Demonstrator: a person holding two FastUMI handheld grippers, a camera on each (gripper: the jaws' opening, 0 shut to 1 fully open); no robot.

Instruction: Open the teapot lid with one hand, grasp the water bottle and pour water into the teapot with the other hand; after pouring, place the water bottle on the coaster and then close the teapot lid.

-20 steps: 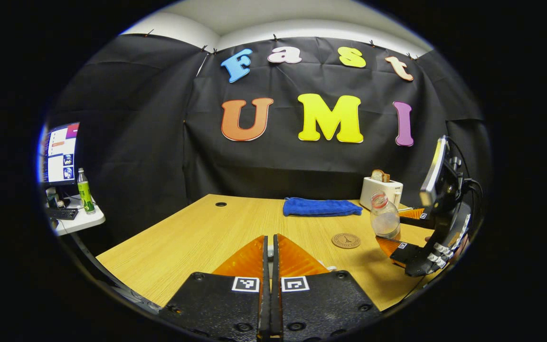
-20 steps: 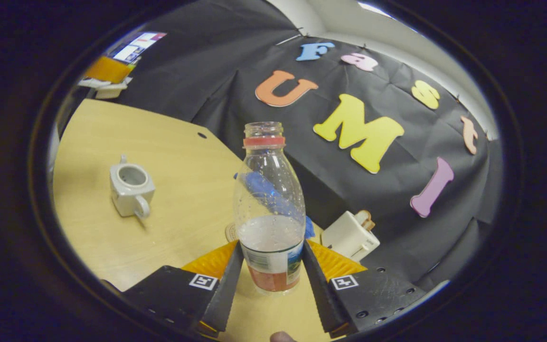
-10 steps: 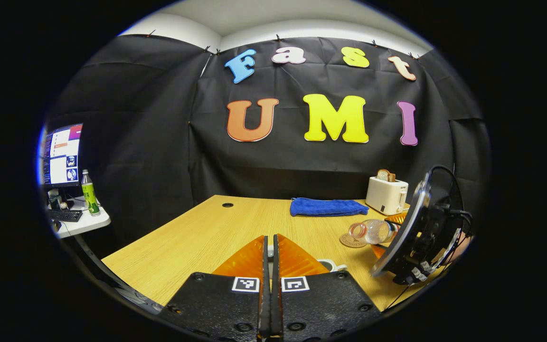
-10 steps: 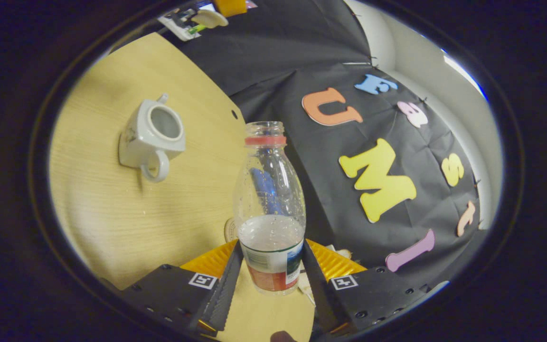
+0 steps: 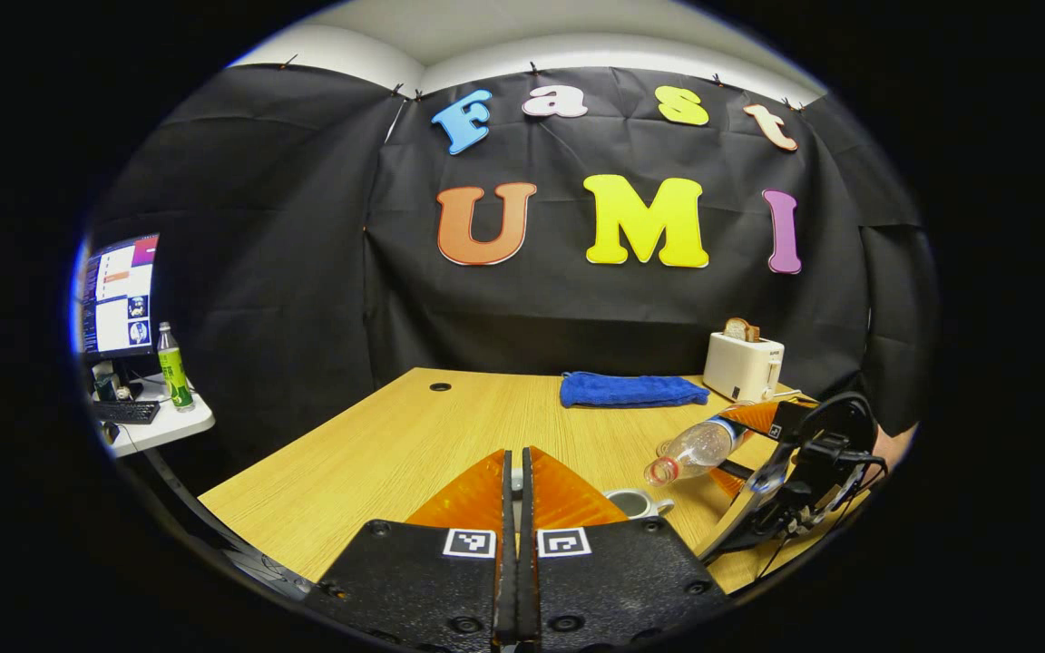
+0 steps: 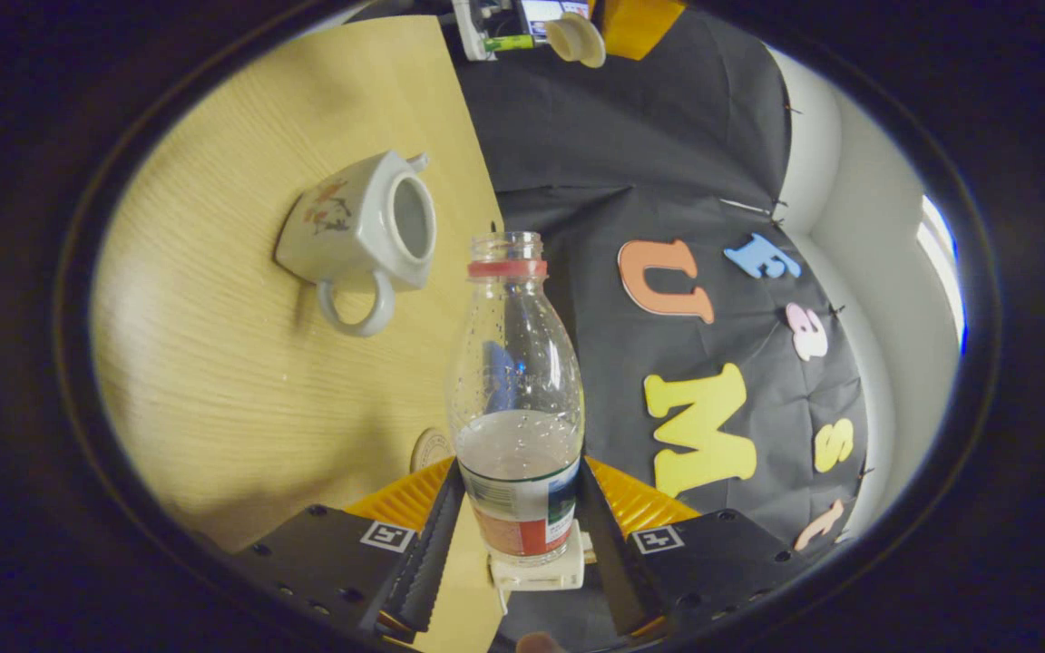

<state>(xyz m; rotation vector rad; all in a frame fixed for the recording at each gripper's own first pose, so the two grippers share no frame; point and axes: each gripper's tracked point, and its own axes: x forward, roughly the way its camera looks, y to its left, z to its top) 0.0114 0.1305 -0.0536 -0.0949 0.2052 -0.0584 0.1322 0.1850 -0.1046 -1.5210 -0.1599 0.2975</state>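
Observation:
My right gripper (image 6: 515, 508) is shut on the clear water bottle (image 6: 515, 399), which has no cap and is about a third full. In the left gripper view the bottle (image 5: 699, 447) lies tilted, mouth down and to the left, just above the white teapot (image 5: 636, 501), with the right gripper (image 5: 733, 444) behind it. The teapot (image 6: 359, 227) stands open on the wooden table; no stream of water shows. The round coaster (image 6: 432, 449) peeks out beside the bottle's base. My left gripper (image 5: 513, 490) is shut, and it holds the teapot lid (image 6: 577, 38) up in the air.
A white toaster (image 5: 743, 365) with bread and a folded blue towel (image 5: 631, 390) sit at the table's far side. A side table (image 5: 155, 426) at the left carries a monitor, a keyboard and a green bottle (image 5: 173, 367). A cable hole (image 5: 439, 386) marks the tabletop.
The right gripper has tipped the bottle from upright to nearly level and carried its mouth left toward the teapot. The left gripper has barely moved.

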